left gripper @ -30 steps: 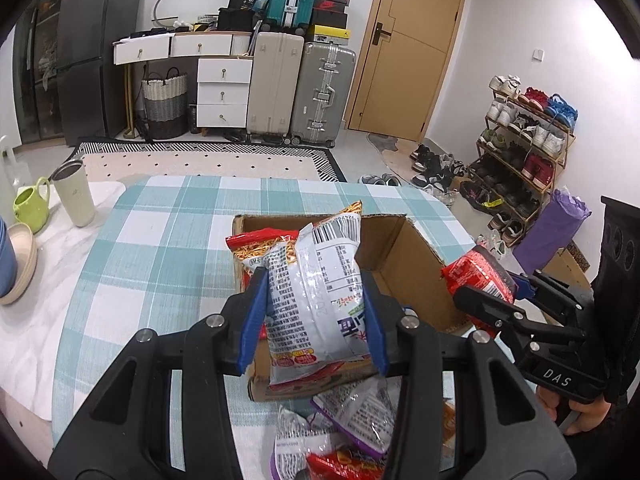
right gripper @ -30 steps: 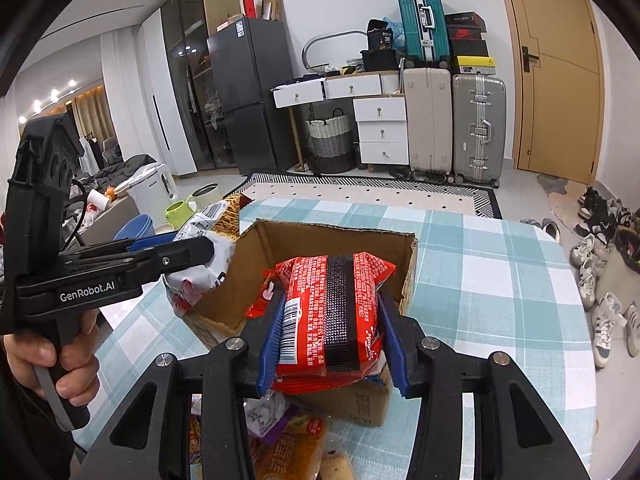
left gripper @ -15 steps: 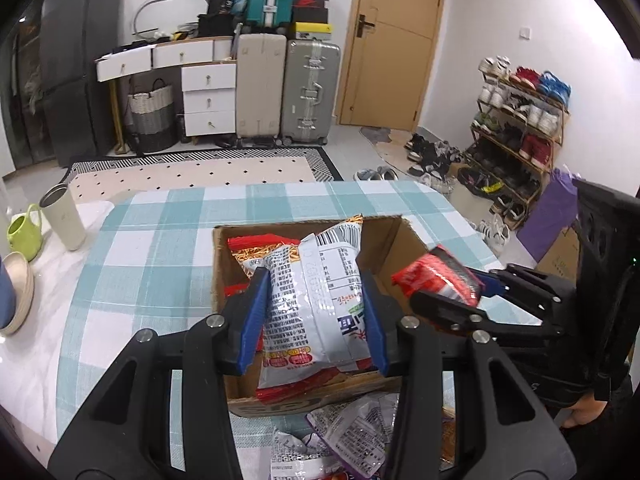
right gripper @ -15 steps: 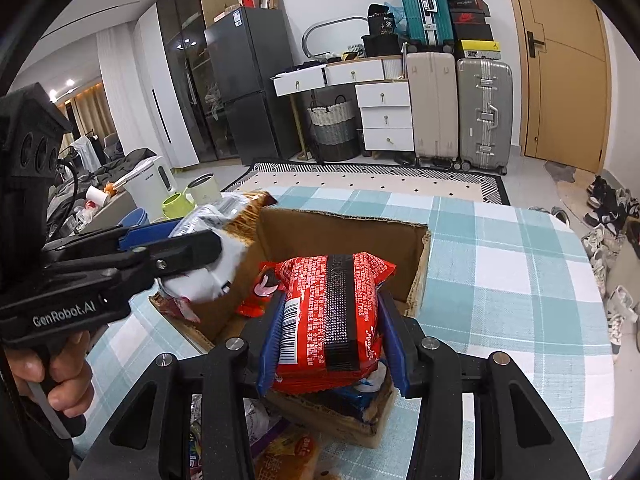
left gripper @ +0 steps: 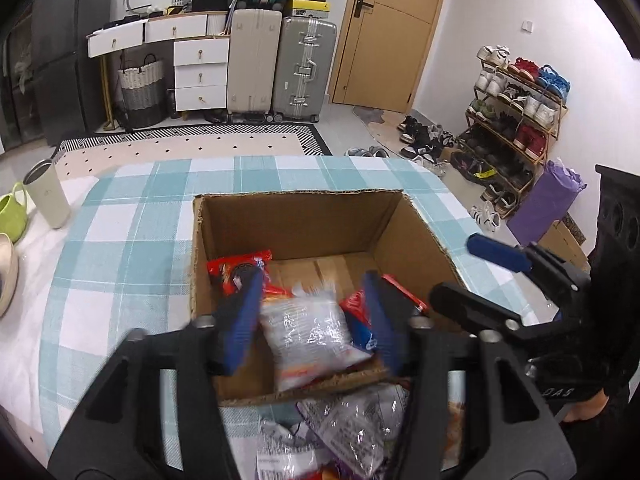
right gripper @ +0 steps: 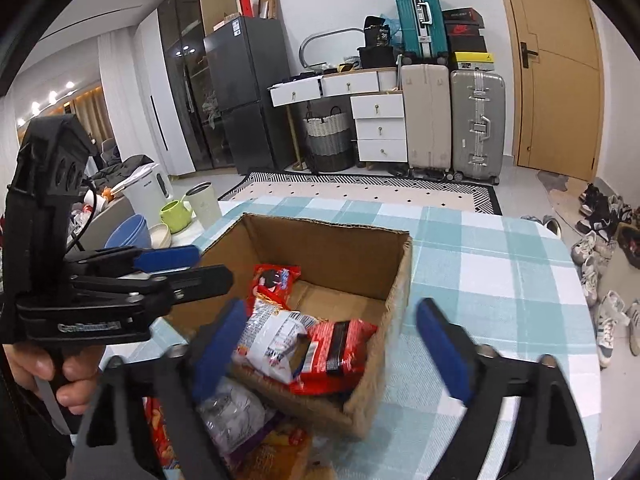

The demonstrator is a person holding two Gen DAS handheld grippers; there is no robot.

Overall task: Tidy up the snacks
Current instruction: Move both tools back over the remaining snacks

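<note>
- Cardboard box (left gripper: 304, 232) sits open at the centre of the left wrist view, on a table with a teal-and-white checked cloth (left gripper: 132, 248).
- Inside the box, toward the lower part of the frame, lies a silver-white snack bag (left gripper: 308, 336), blurred in this view.
- A red packet (left gripper: 236, 268) with a dark round picture rests against the box's left inner wall; a red noodle pack (right gripper: 340, 356) with a black band lies beside the silver-white bag, sharper in the right wrist view.
- The left gripper (left gripper: 312, 324) fills the lower centre of its own frame, its blue pads spread apart on either side of the silver-white bag and gripping nothing (the pads are motion-blurred).
- The right gripper (right gripper: 332, 348) is spread wide in the lower part of its frame, with both blue pads clear of the snacks and nothing between them.
- More loose snacks (left gripper: 356, 432) lie on the cloth below the box's near wall, at the bottom of the frame; among them are a purple-and-silver wrapper and orange packets.
- At the left edge of the left wrist view stand a pale tumbler (left gripper: 46, 194) and a green mug (left gripper: 12, 216).
- In the right wrist view a person's hand (right gripper: 52, 368) grips the left gripper's handle at the lower left.
</note>
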